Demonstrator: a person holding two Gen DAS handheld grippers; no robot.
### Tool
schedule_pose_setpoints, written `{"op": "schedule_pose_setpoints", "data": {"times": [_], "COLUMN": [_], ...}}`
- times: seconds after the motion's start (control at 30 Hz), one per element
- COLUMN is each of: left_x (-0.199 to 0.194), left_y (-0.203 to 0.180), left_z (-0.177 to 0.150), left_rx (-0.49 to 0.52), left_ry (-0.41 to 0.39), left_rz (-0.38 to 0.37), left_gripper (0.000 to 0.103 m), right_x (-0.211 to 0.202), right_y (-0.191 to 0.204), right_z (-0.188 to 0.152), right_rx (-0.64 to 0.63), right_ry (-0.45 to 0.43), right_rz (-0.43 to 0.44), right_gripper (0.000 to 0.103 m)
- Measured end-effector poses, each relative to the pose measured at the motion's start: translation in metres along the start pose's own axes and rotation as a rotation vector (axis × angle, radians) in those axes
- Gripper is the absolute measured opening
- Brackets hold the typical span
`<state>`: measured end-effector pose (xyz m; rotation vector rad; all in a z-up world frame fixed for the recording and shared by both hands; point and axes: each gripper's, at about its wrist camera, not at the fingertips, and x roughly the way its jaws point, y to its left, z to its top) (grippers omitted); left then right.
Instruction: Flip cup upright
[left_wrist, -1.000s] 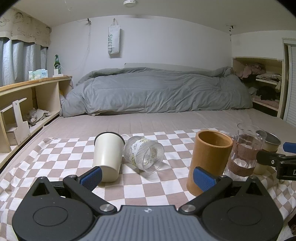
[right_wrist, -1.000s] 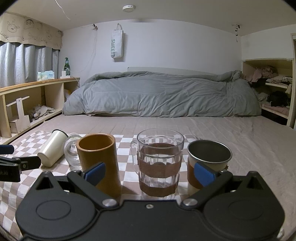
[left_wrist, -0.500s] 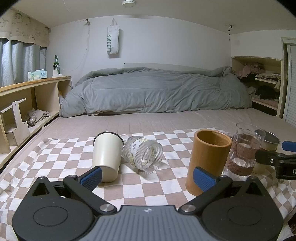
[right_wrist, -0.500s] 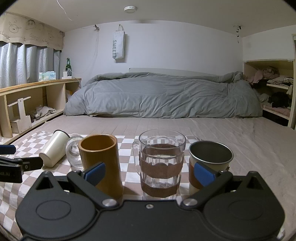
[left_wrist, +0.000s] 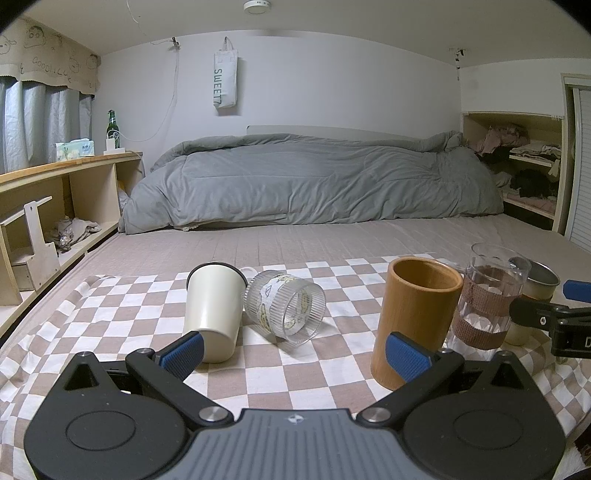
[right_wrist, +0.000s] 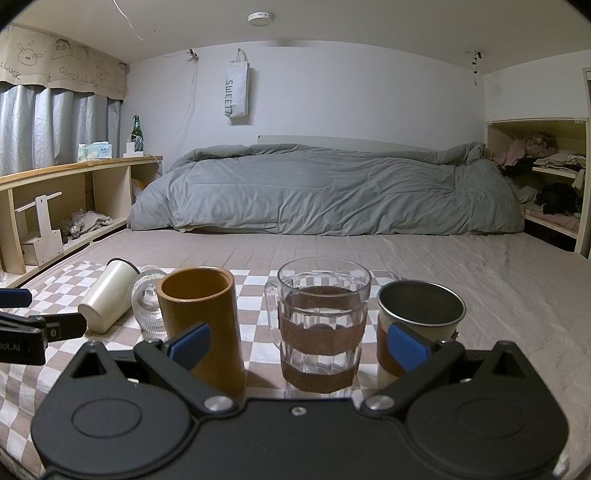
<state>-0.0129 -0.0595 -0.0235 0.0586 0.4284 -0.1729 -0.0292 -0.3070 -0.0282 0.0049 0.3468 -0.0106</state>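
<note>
I am sitting at the approach step; nothing is gripped yet. The ribbed cup (left_wrist: 284, 308) is lying on its side on the checked cloth (left_wrist: 295, 373), its open mouth tipping toward my left camera, its side touching or just beside the white cup (left_wrist: 214, 308), which is standing on its narrow end, leaning a little; whether that one counts as upright I cannot say for sure through the fisheye. My left gripper (left_wrist: 295, 349) is hovering just short of the pair, jaws spread wide, empty; my right gripper (right_wrist: 299, 341) is facing the wooden cup (right_wrist: 201, 325), the glass mug (right_wrist: 321, 325) and the metal cup (right_wrist: 419, 325), all standing, jaws likewise spread and holding nothing. I am judging the next move to be the left one's: I am needing to go forward and low, straddle the ribbed wall across its width, close gently since clear plastic may slip, then lift and roll the wrist so the mouth faces up; I am minding the white cup alongside, which a nudge could topple.
</note>
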Motion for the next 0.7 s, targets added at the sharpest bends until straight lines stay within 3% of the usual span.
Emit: {"op": "schedule_pose_setpoints", "data": {"times": [0.7], "left_x": [0.0002], "left_y": [0.0006], "left_z": [-0.0005], "left_rx": [0.004], "left_ry": [0.004], "left_rz": [-0.004], "left_gripper": [0.103], "right_x": [-0.0009], "right_y": [0.0005], "right_z": [-0.0001], "right_rx": [-0.005], "right_ry": [0.002], "right_rz": [0.002], "right_gripper": [0.103]}}
